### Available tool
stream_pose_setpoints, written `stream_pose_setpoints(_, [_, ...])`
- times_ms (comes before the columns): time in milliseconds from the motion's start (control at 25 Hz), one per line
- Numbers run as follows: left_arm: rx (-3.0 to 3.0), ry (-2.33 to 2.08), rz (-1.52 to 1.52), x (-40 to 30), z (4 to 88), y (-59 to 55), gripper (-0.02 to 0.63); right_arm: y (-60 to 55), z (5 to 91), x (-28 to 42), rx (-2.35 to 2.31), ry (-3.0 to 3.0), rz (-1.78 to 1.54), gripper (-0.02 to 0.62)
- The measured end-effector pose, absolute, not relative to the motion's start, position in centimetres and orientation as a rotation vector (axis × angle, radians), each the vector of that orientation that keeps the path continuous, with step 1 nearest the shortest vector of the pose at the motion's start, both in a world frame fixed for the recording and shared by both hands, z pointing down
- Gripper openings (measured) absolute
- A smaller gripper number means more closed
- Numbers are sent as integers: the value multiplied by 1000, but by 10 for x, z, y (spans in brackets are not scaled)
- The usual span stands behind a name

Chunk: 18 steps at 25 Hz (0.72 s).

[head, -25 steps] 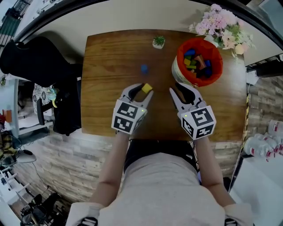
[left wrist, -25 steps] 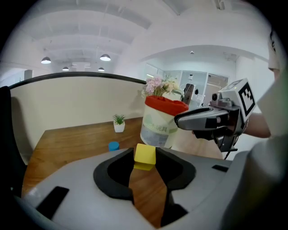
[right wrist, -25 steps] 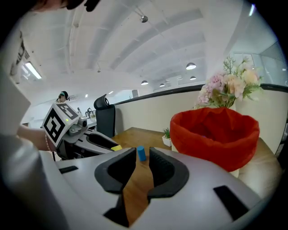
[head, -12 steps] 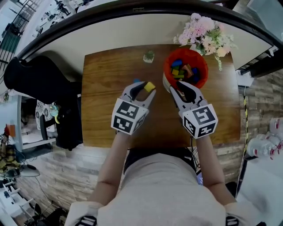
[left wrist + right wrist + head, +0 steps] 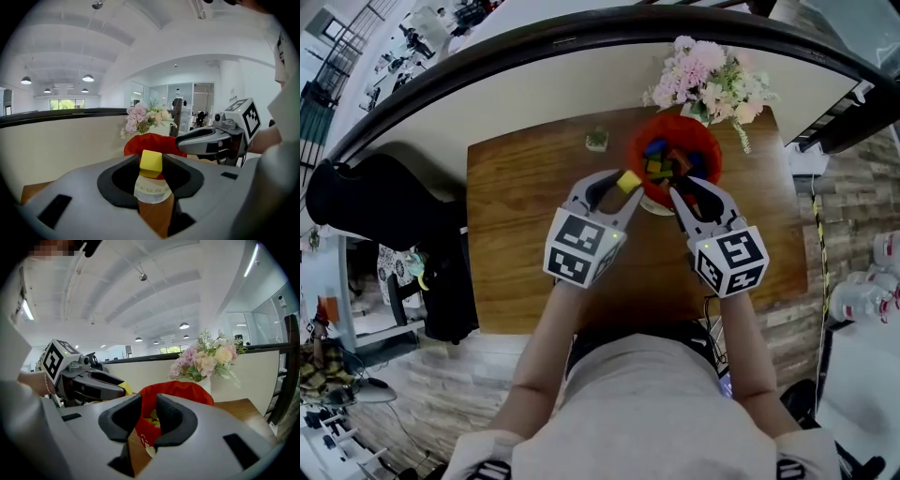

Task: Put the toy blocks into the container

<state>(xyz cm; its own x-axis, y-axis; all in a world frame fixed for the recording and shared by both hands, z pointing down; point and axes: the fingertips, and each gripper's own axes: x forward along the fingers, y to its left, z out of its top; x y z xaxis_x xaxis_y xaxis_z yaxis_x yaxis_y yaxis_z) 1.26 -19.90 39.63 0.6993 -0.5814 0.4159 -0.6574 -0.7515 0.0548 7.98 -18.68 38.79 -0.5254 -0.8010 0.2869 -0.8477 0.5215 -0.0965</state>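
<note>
In the head view my left gripper (image 5: 623, 185) is shut on a yellow toy block (image 5: 628, 181), which hangs just left of the red container's rim (image 5: 711, 150). Several coloured blocks (image 5: 661, 167) lie inside the container. In the left gripper view the yellow block (image 5: 151, 162) sits pinched between the pads, with the red container (image 5: 136, 143) straight behind it. My right gripper (image 5: 692, 193) hovers at the container's near edge. In the right gripper view its jaws (image 5: 149, 416) stand a narrow gap apart with nothing between them, and the container (image 5: 187, 392) shows through.
A bouquet of pink flowers (image 5: 703, 77) stands behind the container at the table's far edge. A small green potted plant (image 5: 597, 139) sits at the back, left of the container. The brown wooden table (image 5: 511, 216) ends close behind both.
Both grippers have moved away from me and upward toward the red container. The yellow block has travelled with the left gripper to the container's left rim.
</note>
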Motion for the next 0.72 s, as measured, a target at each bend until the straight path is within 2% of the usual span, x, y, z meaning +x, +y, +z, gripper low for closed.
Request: stream_pose_setpoints(720, [2825,-856,540,70,390,-222,168,-193,400,117,1517,-2493,395,95])
